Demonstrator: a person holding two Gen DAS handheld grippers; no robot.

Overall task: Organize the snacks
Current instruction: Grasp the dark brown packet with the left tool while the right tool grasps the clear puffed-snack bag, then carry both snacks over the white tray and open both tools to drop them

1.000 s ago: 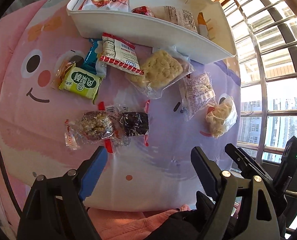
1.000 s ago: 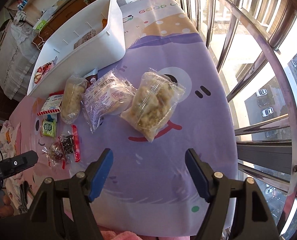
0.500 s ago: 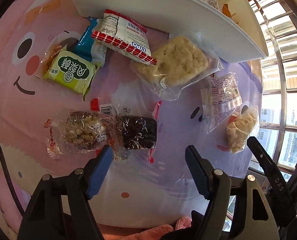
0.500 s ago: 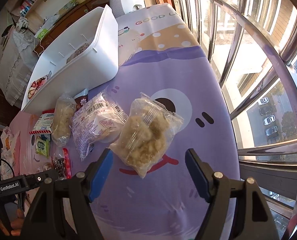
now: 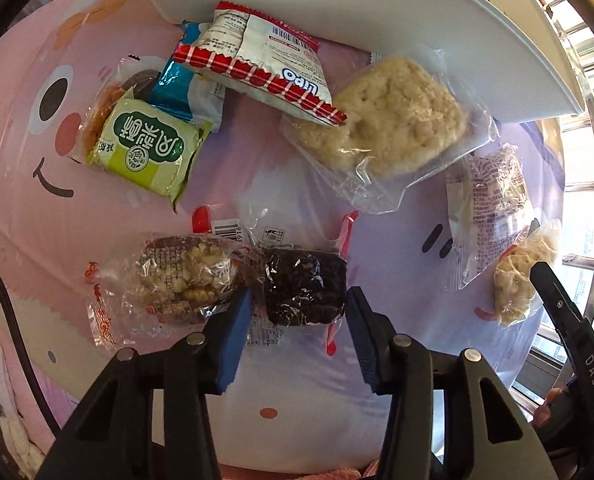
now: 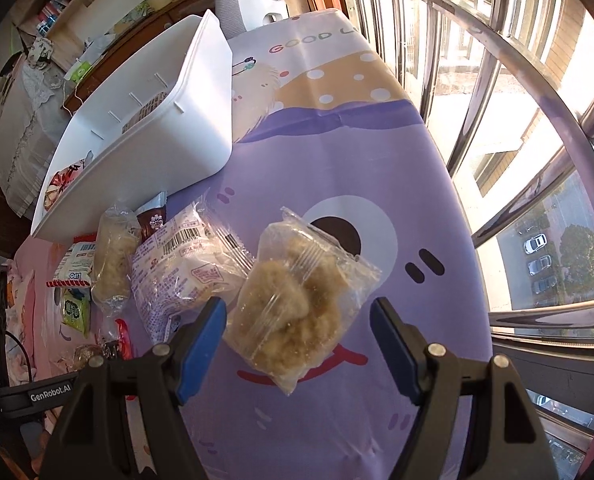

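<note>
Several wrapped snacks lie on a cartoon tablecloth beside a white bin. My left gripper is open, its jaws on either side of a dark brown cake packet, with a nutty packet just left of it. My right gripper is open and wide around the near end of a clear bag of pale flaky snack. That bag also shows in the left wrist view.
Further snacks: a green packet, a red-and-white Lipo packet, a pale rice cake bag and a printed white bag. Metal window bars run along the table's right edge.
Both grippers have moved forward and down to the table. The left jaws have narrowed around the dark cake packet. The right jaws now straddle the flaky snack bag.
</note>
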